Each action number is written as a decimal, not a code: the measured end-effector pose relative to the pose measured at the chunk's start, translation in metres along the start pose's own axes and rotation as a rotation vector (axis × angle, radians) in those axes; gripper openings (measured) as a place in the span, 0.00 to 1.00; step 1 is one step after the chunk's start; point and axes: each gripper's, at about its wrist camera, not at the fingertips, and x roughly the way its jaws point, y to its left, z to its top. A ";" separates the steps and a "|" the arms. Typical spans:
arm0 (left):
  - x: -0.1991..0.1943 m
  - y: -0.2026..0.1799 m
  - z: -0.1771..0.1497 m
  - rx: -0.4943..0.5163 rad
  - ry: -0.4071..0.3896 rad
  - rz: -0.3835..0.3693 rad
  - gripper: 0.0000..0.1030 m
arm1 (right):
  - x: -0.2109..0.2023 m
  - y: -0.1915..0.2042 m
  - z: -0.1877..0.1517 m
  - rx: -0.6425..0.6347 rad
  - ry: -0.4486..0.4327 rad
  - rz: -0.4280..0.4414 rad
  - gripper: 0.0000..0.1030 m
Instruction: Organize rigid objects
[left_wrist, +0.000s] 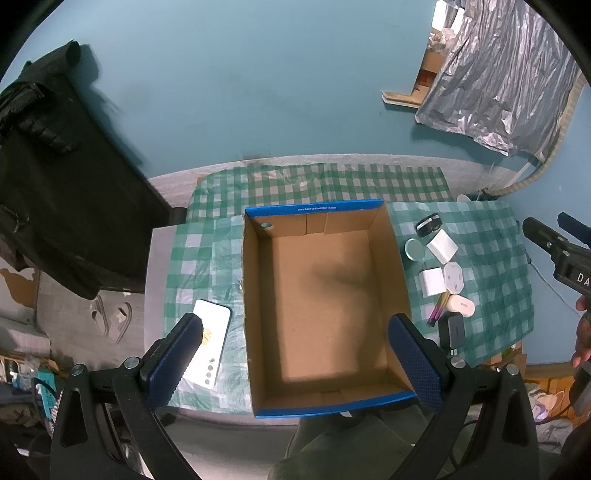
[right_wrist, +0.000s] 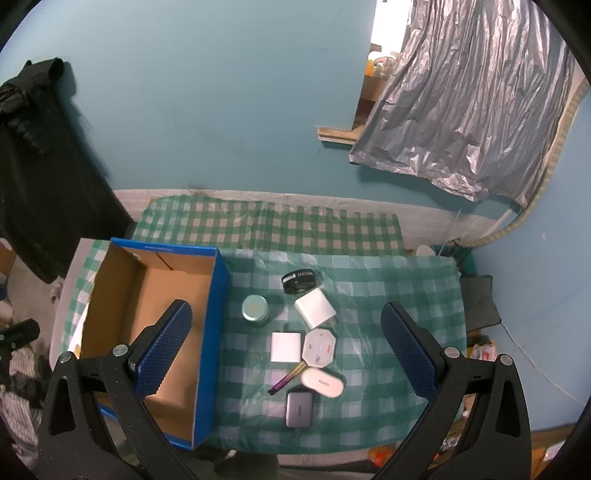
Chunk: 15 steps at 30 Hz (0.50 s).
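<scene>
An open cardboard box with blue rim (left_wrist: 321, 306) sits on the checkered table; it also shows at the left of the right wrist view (right_wrist: 218, 332). It looks empty apart from a small round thing in its far left corner (left_wrist: 266, 225). My left gripper (left_wrist: 295, 354) hovers open above it. A white phone (left_wrist: 210, 339) lies left of the box. My right gripper (right_wrist: 284, 350) is open above a cluster right of the box: teal tin (right_wrist: 255, 308), black round case (right_wrist: 299, 280), white cubes (right_wrist: 314, 307) (right_wrist: 285, 347), octagonal white piece (right_wrist: 319, 348), pen (right_wrist: 286, 380), white oval case (right_wrist: 322, 383), grey charger (right_wrist: 300, 410).
A green checkered cloth (right_wrist: 388, 288) covers the table, which stands against a blue wall. Black clothing (left_wrist: 55, 184) hangs at left. A silver curtain (right_wrist: 461, 110) hangs at right. Sandals (left_wrist: 110, 321) lie on the floor left of the table.
</scene>
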 end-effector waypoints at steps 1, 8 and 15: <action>0.000 0.000 0.000 0.001 0.002 0.002 0.98 | 0.000 0.000 0.000 -0.001 0.003 0.001 0.99; 0.002 -0.003 -0.001 0.009 0.008 0.004 0.98 | 0.000 0.001 -0.001 -0.004 0.017 0.002 0.99; 0.001 -0.005 -0.001 0.008 0.007 0.007 0.98 | 0.000 0.000 -0.002 -0.005 0.018 0.003 0.99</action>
